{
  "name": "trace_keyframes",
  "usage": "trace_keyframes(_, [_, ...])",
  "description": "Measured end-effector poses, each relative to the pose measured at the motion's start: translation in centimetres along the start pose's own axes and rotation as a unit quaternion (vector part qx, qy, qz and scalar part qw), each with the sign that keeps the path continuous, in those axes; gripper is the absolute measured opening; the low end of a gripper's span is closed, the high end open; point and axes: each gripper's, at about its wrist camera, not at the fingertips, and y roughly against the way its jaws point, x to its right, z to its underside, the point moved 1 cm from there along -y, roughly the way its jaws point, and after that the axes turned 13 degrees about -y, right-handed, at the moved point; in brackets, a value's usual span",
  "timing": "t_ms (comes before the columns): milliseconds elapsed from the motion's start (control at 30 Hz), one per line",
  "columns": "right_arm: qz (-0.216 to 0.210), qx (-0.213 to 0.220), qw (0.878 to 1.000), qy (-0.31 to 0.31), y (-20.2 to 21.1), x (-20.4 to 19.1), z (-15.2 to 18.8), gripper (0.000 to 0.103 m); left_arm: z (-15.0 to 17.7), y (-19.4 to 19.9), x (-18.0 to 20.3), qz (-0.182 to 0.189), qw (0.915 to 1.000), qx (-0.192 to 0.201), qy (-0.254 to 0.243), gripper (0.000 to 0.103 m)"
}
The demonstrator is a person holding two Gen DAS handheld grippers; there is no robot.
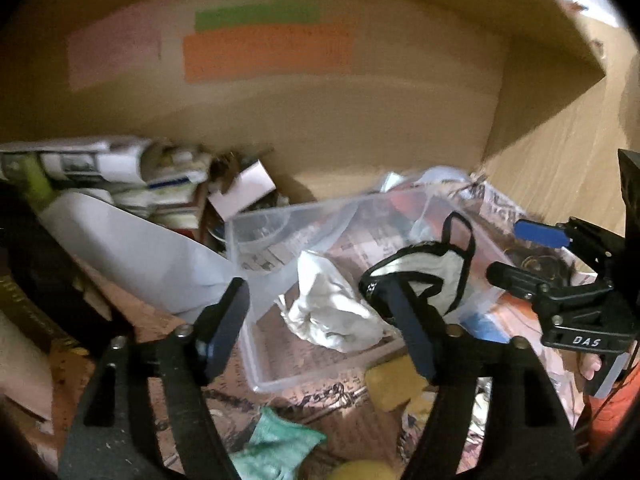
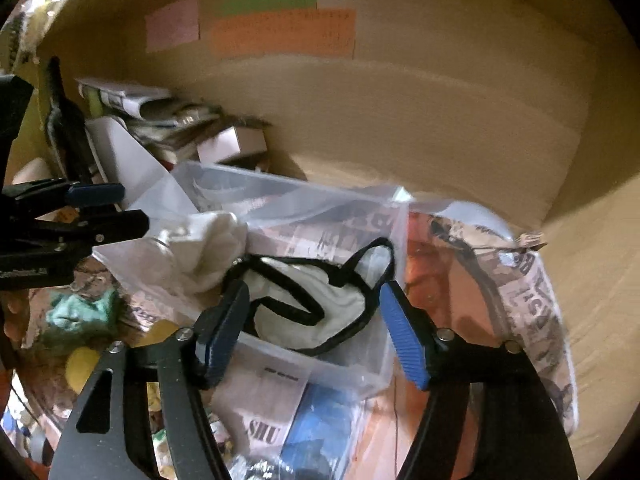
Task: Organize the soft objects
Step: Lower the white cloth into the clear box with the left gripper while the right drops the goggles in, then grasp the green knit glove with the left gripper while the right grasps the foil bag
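A clear plastic bin [image 1: 256, 364] [image 2: 344, 376] stands on newspaper inside a cardboard box. In it lie a crumpled white cloth [image 1: 332, 312] [image 2: 208, 248] and a white face mask with black trim [image 1: 432, 276] [image 2: 316, 304]. My left gripper [image 1: 320, 328] is open over the bin's near side, empty. My right gripper [image 2: 316, 328] is open just above the mask, one finger on either side of it, not gripping. It shows in the left wrist view [image 1: 520, 252] at the right. A teal cloth [image 1: 276, 444] [image 2: 80, 312], a yellow sponge [image 1: 396, 388] and a yellow ball [image 1: 360, 472] lie outside the bin.
Cardboard walls [image 1: 360, 112] with coloured paper labels [image 1: 268, 52] close the back and right. Rolled papers, a white sheet [image 1: 132, 248] and small boxes [image 1: 244, 192] pile up at the left. Newspaper [image 2: 532, 312] lines the floor.
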Motion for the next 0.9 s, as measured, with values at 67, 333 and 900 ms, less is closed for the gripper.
trace_keyframes(67, [0.002, 0.02, 1.0, -0.002, 1.4, -0.1, 0.0, 0.079, 0.2, 1.5, -0.1, -0.005, 0.9999, 0.015, 0.001, 0.086])
trace_keyframes(333, [0.009, 0.105, 0.994, -0.007, 7.3, -0.8, 1.3, 0.102, 2.8, 5.6, -1.0, -0.028, 0.9988, 0.038, 0.008, 0.1])
trace_keyframes(900, [0.021, 0.013, 0.997, -0.074, 5.0, 0.9, 9.2, 0.103, 13.0, 1.1, -2.5, -0.04, 0.9924, -0.097, 0.065, 0.1])
